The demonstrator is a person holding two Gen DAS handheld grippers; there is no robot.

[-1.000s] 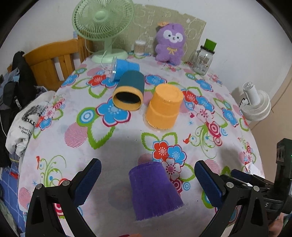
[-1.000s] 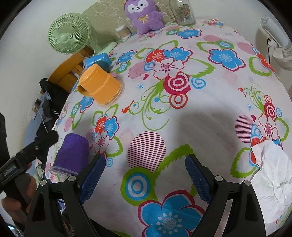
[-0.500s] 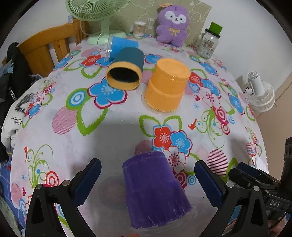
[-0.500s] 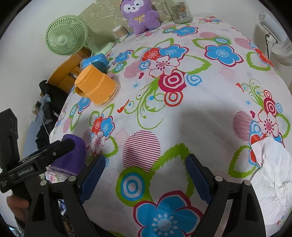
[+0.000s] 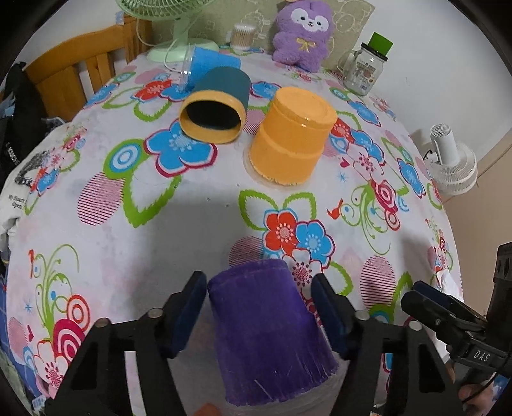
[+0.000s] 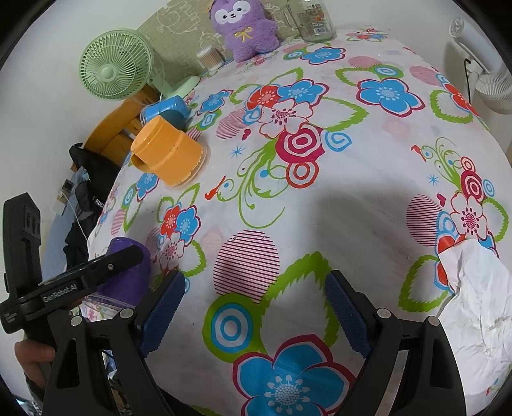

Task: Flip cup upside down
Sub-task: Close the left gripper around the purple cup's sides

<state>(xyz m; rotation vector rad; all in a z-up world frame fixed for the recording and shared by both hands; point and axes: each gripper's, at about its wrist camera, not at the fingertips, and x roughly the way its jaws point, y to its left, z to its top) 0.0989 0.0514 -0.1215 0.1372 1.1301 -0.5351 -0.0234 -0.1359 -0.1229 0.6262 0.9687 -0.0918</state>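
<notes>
A purple cup (image 5: 268,332) stands upside down near the table's front edge, its base up. My left gripper (image 5: 259,307) has closed in around it; the left pad (image 5: 188,313) touches its side, the right pad (image 5: 326,313) sits at its other side. The purple cup also shows in the right wrist view (image 6: 128,278), partly behind the left gripper's finger. My right gripper (image 6: 252,316) is open and empty over the tablecloth (image 6: 320,192). An orange cup (image 5: 291,140) stands upside down. A teal cup (image 5: 217,108) and a blue cup (image 5: 208,64) lie on their sides.
A green fan (image 5: 172,28), a purple plush toy (image 5: 302,32), a glass jar (image 5: 368,67) and a cotton-swab tub (image 5: 243,35) line the back. Crumpled white tissue (image 6: 473,294) lies at the right. A wooden chair (image 5: 80,73) stands at the left, a white fan (image 5: 451,163) beyond the right edge.
My left gripper has moved forward and narrowed its jaws from wide open onto the purple cup. The right gripper has barely moved.
</notes>
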